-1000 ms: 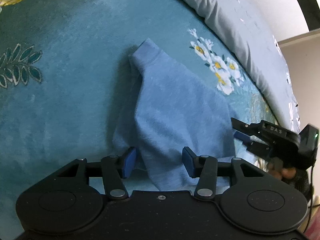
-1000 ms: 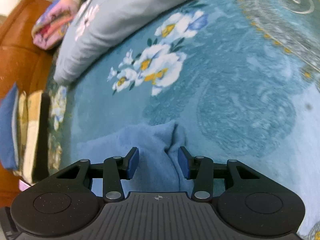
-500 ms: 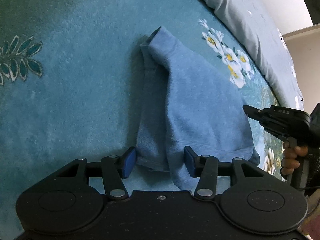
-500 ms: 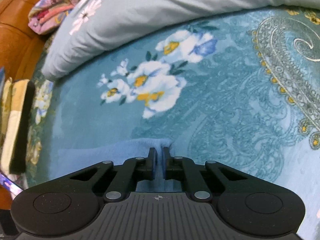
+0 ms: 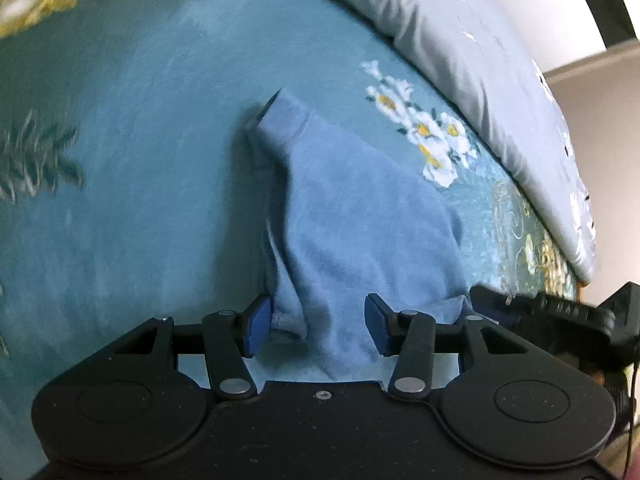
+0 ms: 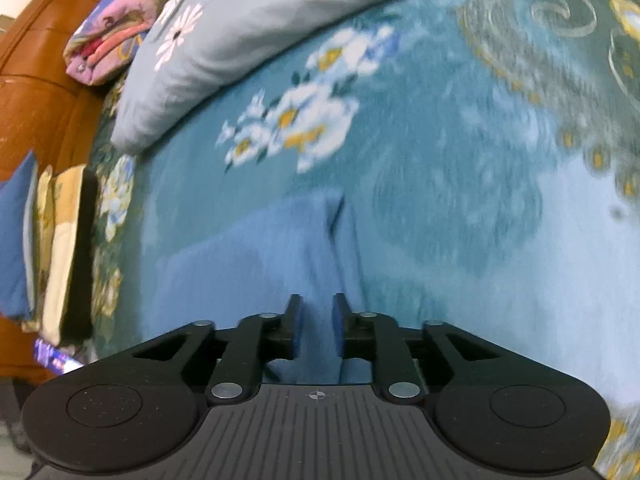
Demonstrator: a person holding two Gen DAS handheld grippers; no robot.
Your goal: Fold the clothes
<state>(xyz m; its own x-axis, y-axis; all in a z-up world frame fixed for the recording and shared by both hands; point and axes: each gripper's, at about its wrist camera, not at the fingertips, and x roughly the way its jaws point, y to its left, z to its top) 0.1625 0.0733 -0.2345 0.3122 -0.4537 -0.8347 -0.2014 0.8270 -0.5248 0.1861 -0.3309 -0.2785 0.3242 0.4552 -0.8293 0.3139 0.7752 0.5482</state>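
The left gripper (image 5: 316, 326) stands half open, its pads astride the near hem of the blue garment (image 5: 360, 220) without pressing it. From there the cloth's long axis runs up-frame to a narrow end on the bed (image 5: 140, 160). The right gripper (image 6: 316, 326), at lower right, straddles the other corner, jaws opening.

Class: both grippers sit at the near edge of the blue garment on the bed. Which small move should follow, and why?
Probably close the right gripper again on the blue garment. Its jaws are opening with cloth between them, while the left gripper has open jaws around the bunched near edge. The garment lies rumpled on the teal bedspread, not yet folded.
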